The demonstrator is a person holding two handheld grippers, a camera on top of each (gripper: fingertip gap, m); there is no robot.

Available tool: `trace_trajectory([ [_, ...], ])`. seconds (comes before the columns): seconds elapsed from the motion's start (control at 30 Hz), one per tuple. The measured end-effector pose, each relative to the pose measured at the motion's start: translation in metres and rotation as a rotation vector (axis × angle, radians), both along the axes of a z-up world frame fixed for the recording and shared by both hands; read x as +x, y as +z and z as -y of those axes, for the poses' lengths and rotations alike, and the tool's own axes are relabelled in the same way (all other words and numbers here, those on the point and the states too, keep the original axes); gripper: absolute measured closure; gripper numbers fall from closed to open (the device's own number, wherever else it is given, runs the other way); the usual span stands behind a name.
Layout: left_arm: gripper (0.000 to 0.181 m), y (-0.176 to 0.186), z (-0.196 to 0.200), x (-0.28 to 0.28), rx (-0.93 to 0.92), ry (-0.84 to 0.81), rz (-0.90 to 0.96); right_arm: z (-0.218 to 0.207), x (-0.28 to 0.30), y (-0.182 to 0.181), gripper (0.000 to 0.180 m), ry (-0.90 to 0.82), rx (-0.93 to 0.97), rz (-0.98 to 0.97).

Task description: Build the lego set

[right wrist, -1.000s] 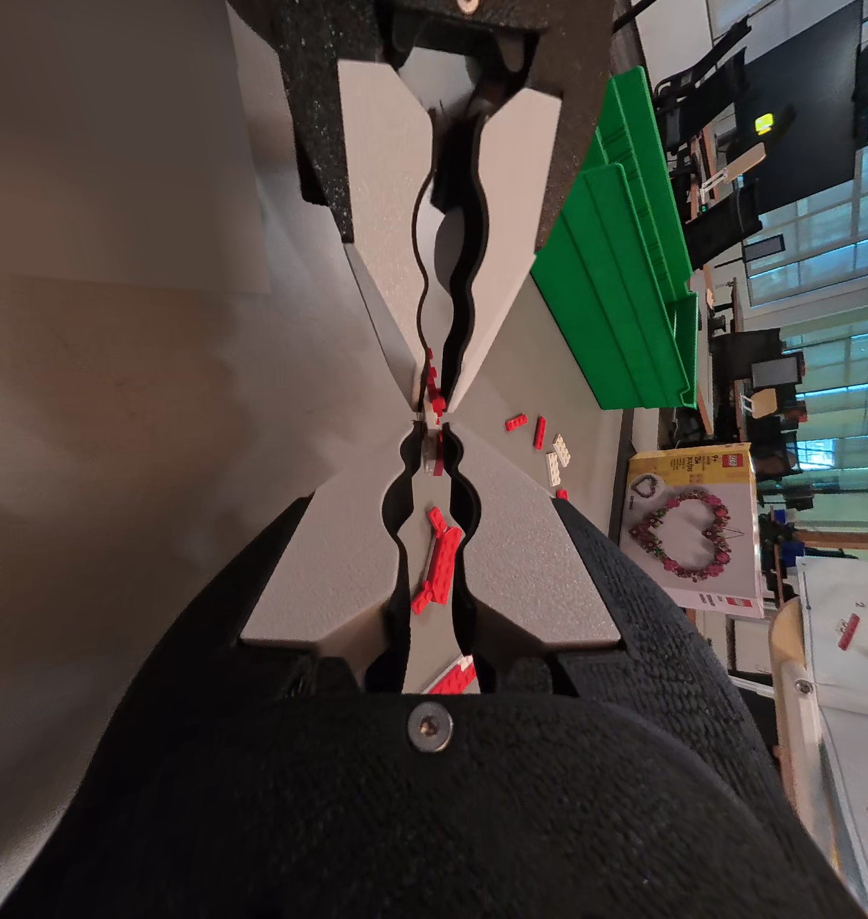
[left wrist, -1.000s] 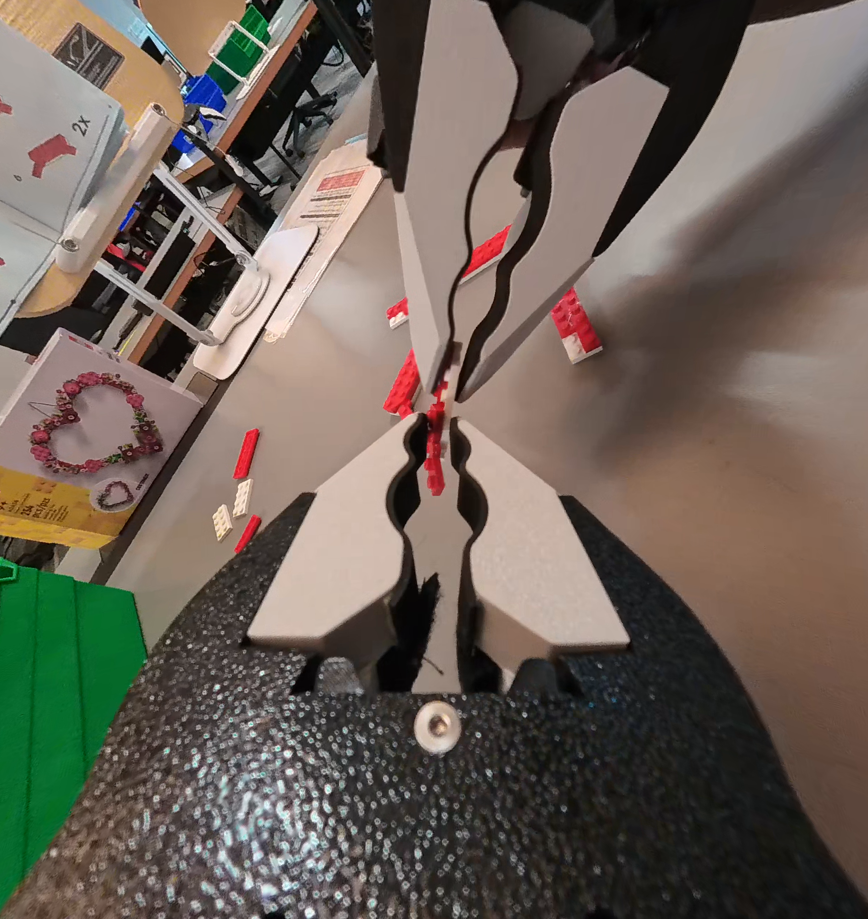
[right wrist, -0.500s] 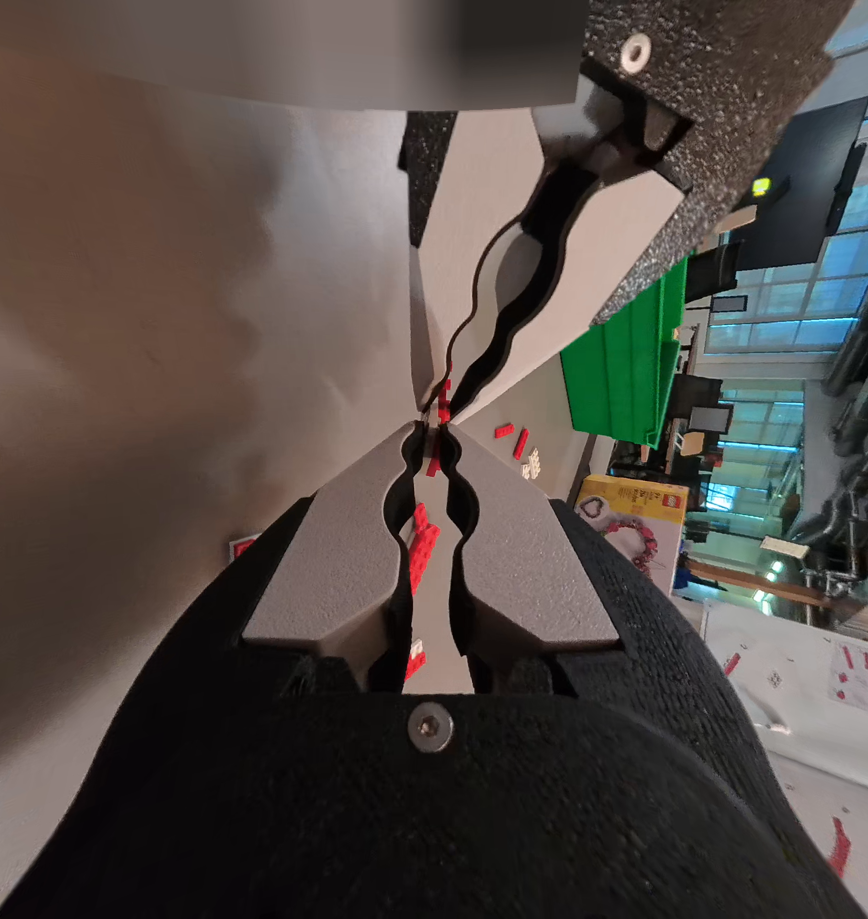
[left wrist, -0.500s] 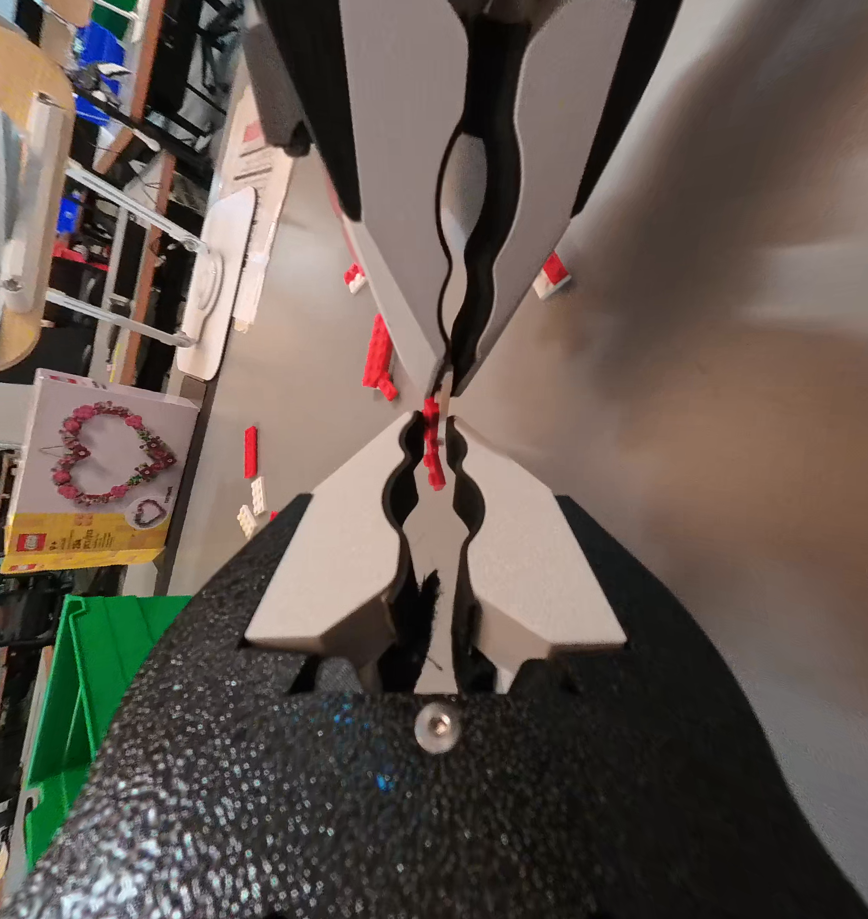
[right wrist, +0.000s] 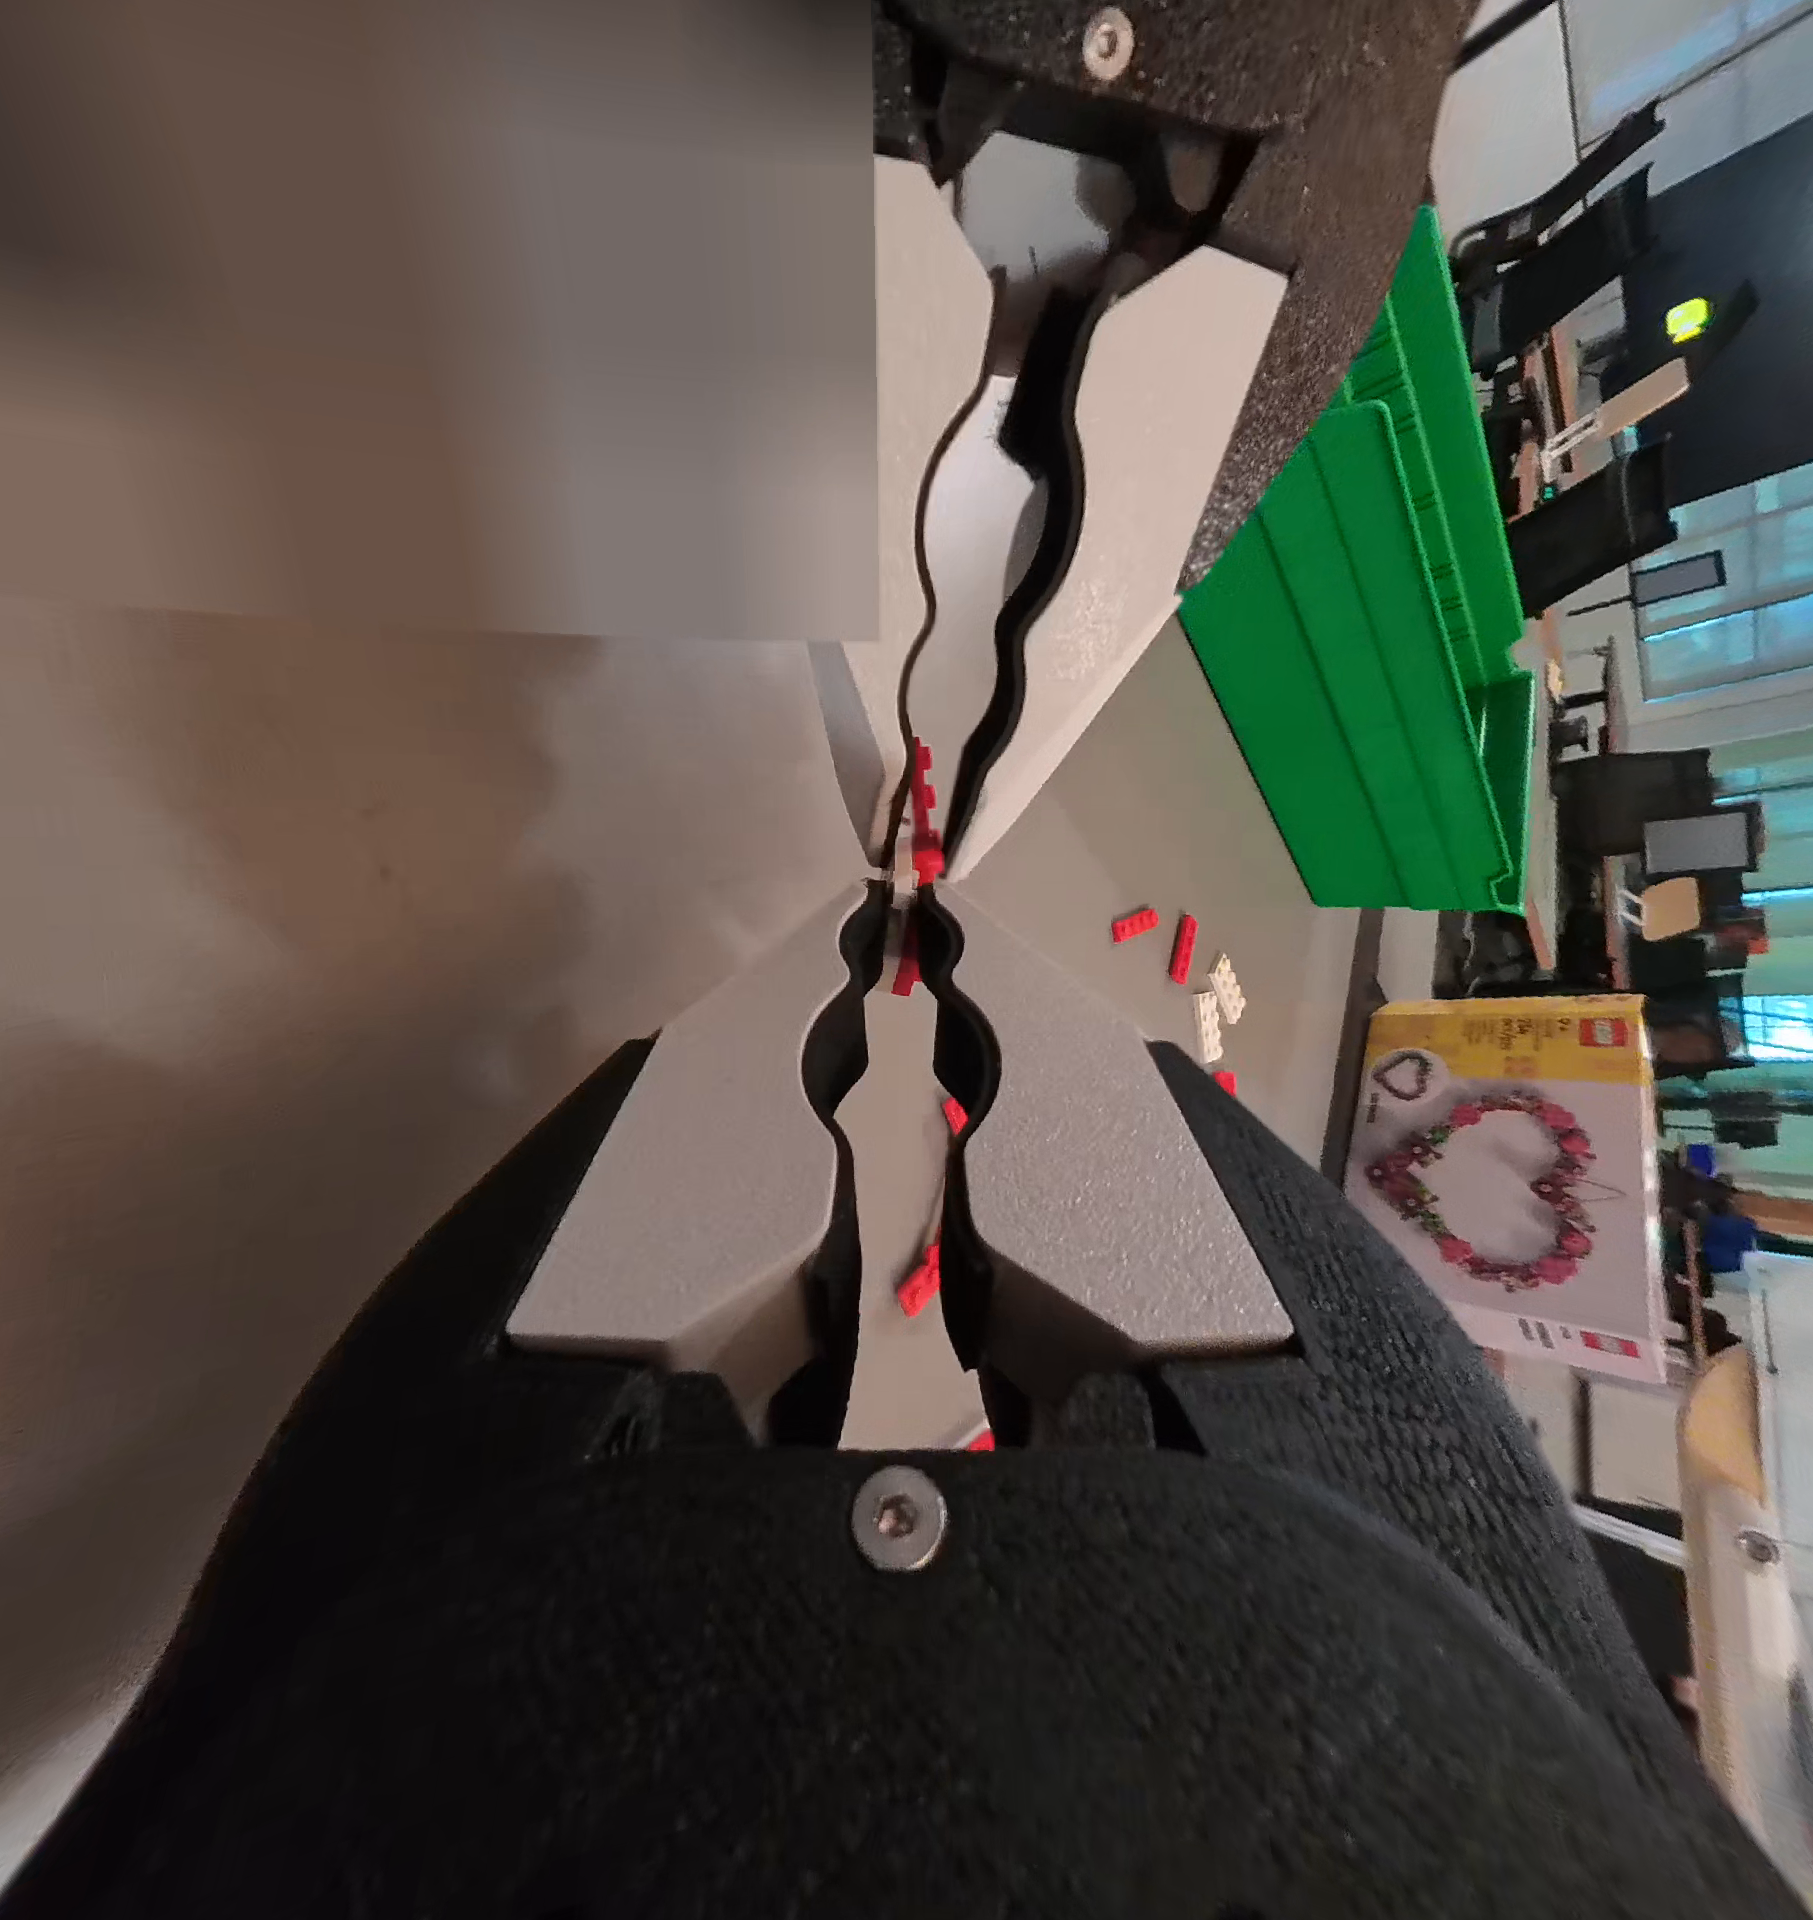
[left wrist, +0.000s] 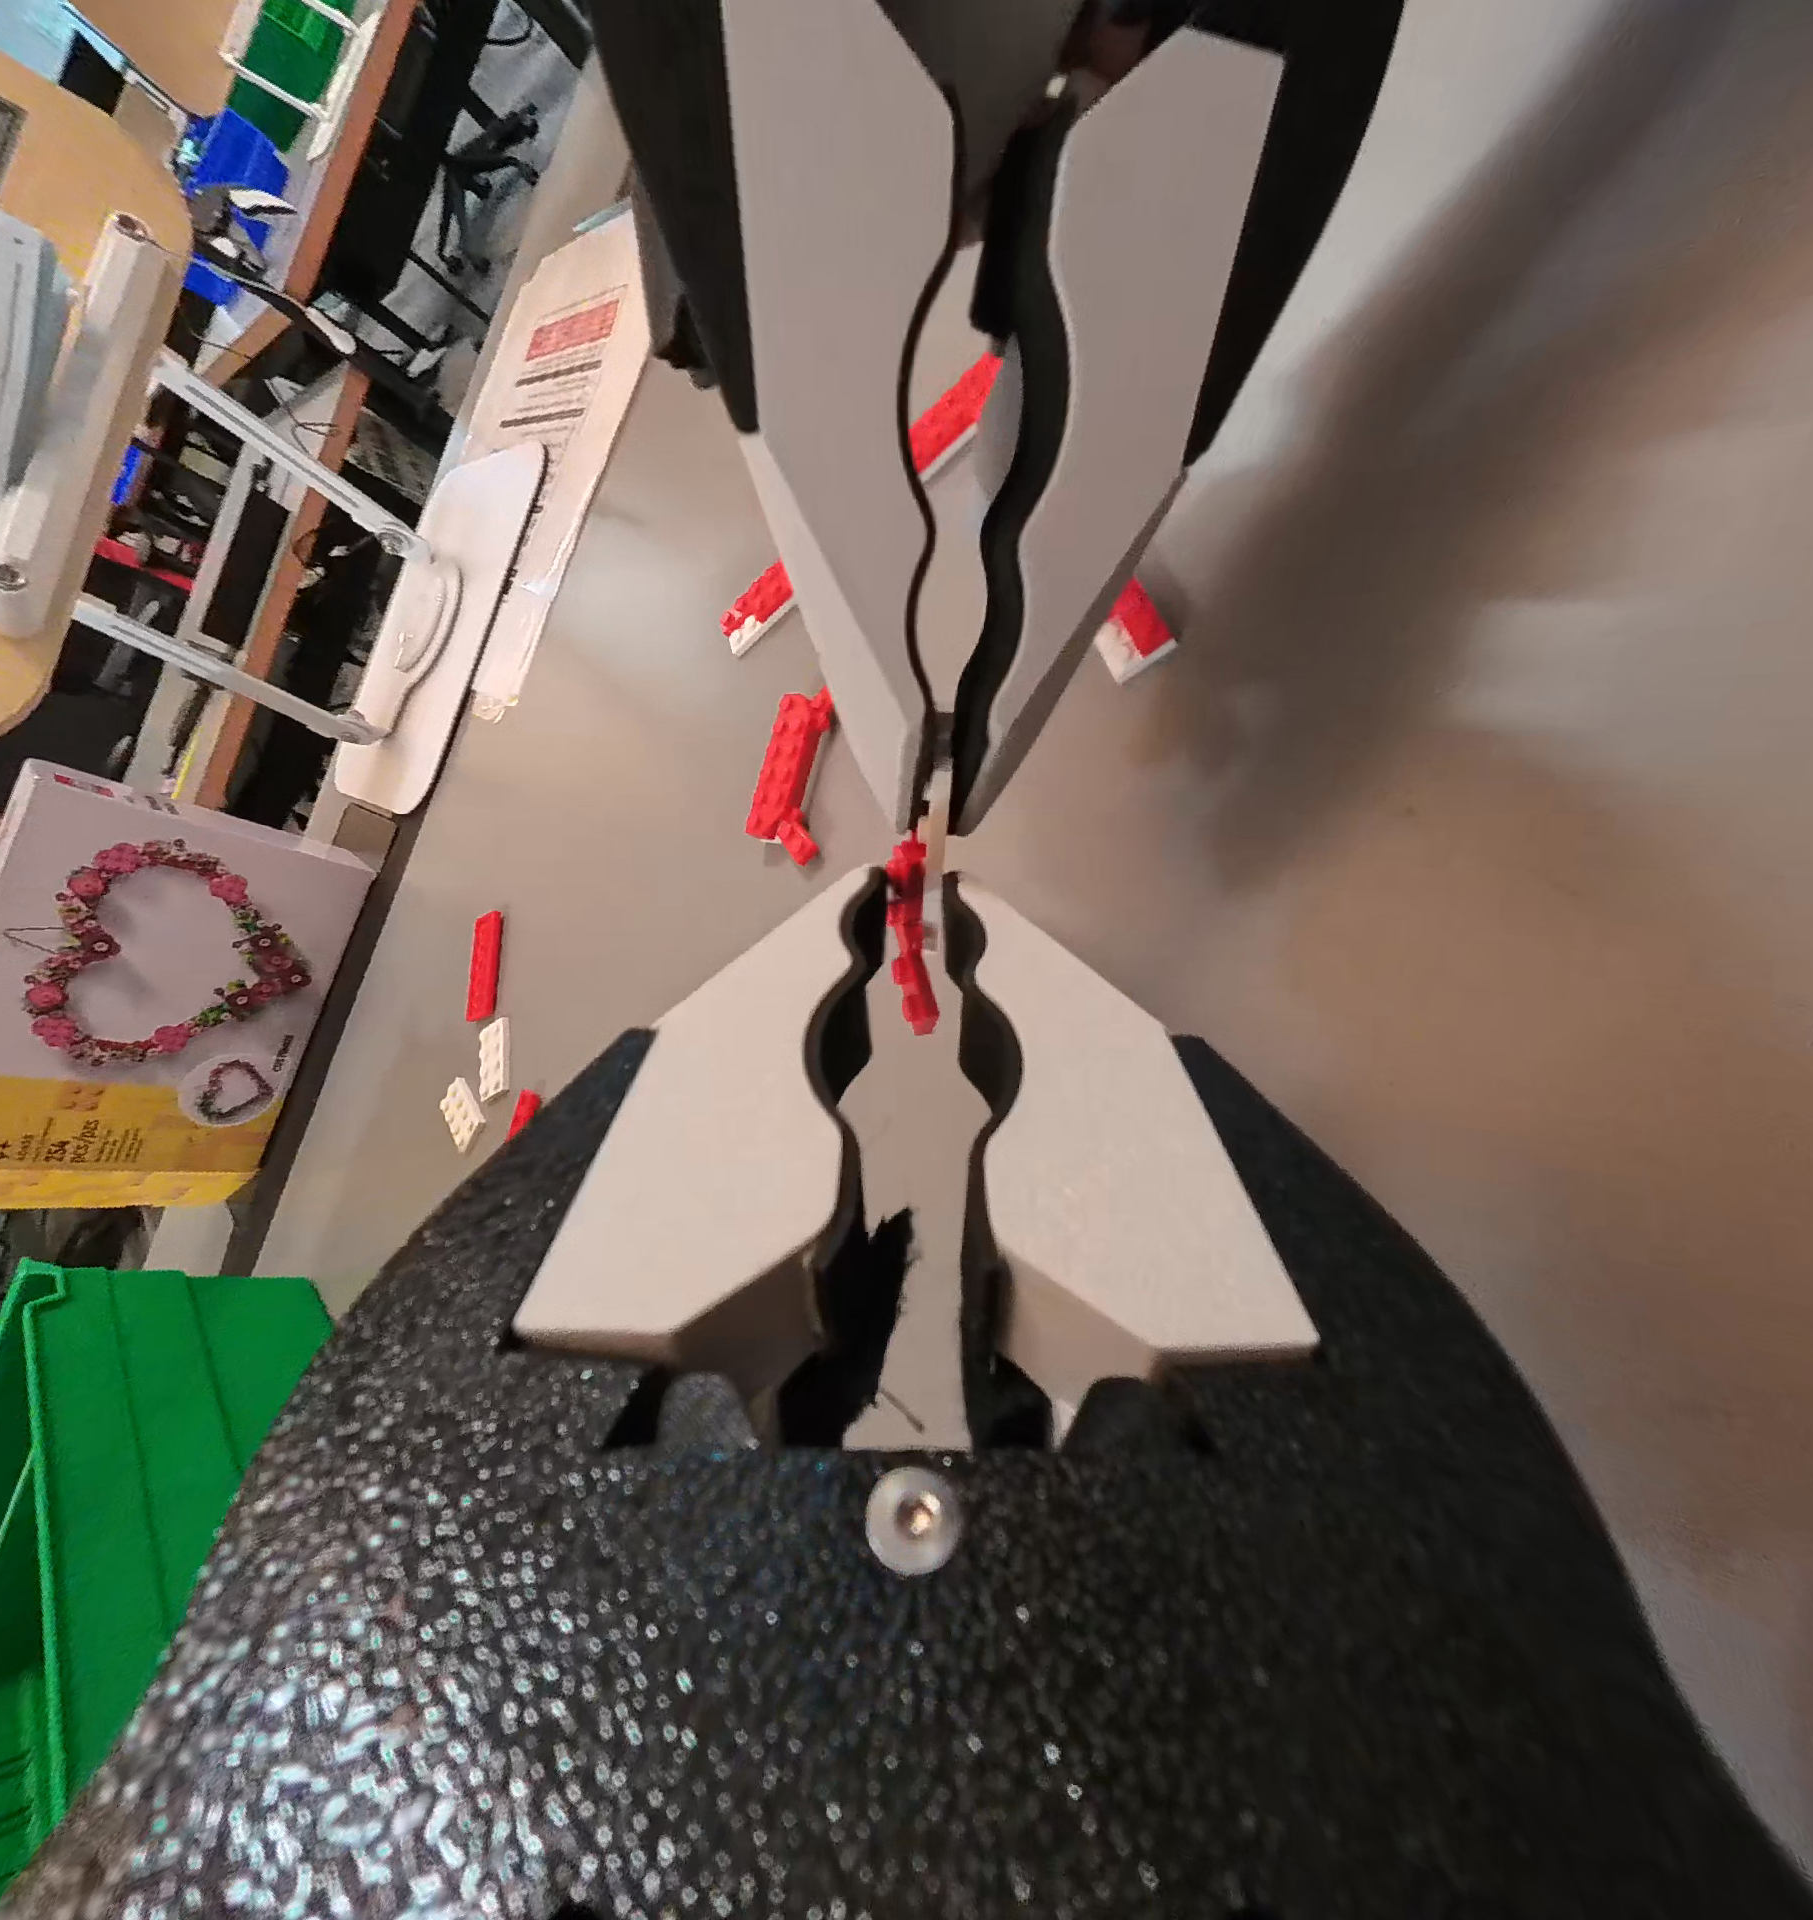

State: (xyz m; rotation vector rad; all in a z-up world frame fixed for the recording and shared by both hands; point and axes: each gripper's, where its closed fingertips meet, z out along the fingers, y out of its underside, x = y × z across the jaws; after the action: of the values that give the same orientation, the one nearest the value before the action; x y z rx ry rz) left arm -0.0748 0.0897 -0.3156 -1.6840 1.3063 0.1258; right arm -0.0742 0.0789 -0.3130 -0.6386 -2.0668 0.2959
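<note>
Both grippers meet tip to tip above the grey table (left wrist: 1504, 935). In the left wrist view, my left gripper (left wrist: 907, 883) is shut on a small red brick assembly (left wrist: 912, 961) that lies between its fingers. My right gripper (left wrist: 933, 805) comes down from the top, shut on a small white piece (left wrist: 940, 800) that touches the red assembly. In the right wrist view, my right gripper (right wrist: 897, 894) is shut on a white and red piece (right wrist: 904, 961). The left gripper (right wrist: 917, 847) opposite holds the red assembly (right wrist: 923, 795).
Loose bricks lie on the table: a red assembly (left wrist: 788, 769), a red plate (left wrist: 484, 966), white plates (left wrist: 476, 1081) and red-and-white plates (left wrist: 1136, 623). At the table edge are a set box (left wrist: 123, 987), a green bin (left wrist: 102, 1558) and a white stand base (left wrist: 445, 623).
Both grippers stay shut and tip to tip on their pieces. The joined pair has tilted and turned over the table, so the background has swung round in both views.
</note>
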Motion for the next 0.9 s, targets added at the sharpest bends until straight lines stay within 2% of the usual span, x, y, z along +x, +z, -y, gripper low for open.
trace_trajectory([
  [0.03, 0.167, 0.002, -0.002, -0.001, 0.020, 0.014, 0.005, 0.000, 0.000, 0.000, 0.176, -0.003, -0.011, 0.000],
  [0.13, 0.160, 0.009, -0.003, -0.001, 0.075, 0.022, 0.012, 0.000, 0.001, 0.003, 0.176, -0.005, -0.036, -0.008],
  [0.3, 0.172, 0.006, 0.000, 0.002, 0.045, 0.001, 0.035, -0.001, 0.001, 0.004, 0.176, -0.005, -0.050, -0.014],
  [0.5, 0.168, -0.006, -0.005, -0.013, -0.017, 0.088, 0.039, -0.009, 0.006, -0.003, 0.176, -0.024, -0.034, 0.033],
  [0.67, 0.166, -0.013, -0.017, -0.031, -0.076, 0.253, 0.171, -0.025, 0.011, -0.017, 0.176, -0.050, 0.052, 0.069],
  [0.83, 0.157, -0.017, -0.018, -0.021, -0.148, 0.211, 0.307, -0.023, 0.007, -0.033, 0.176, 0.002, 0.128, 0.064],
  [0.9, 0.158, -0.018, -0.024, -0.027, -0.161, 0.243, 0.334, -0.023, 0.006, -0.032, 0.176, 0.019, 0.173, 0.041],
])
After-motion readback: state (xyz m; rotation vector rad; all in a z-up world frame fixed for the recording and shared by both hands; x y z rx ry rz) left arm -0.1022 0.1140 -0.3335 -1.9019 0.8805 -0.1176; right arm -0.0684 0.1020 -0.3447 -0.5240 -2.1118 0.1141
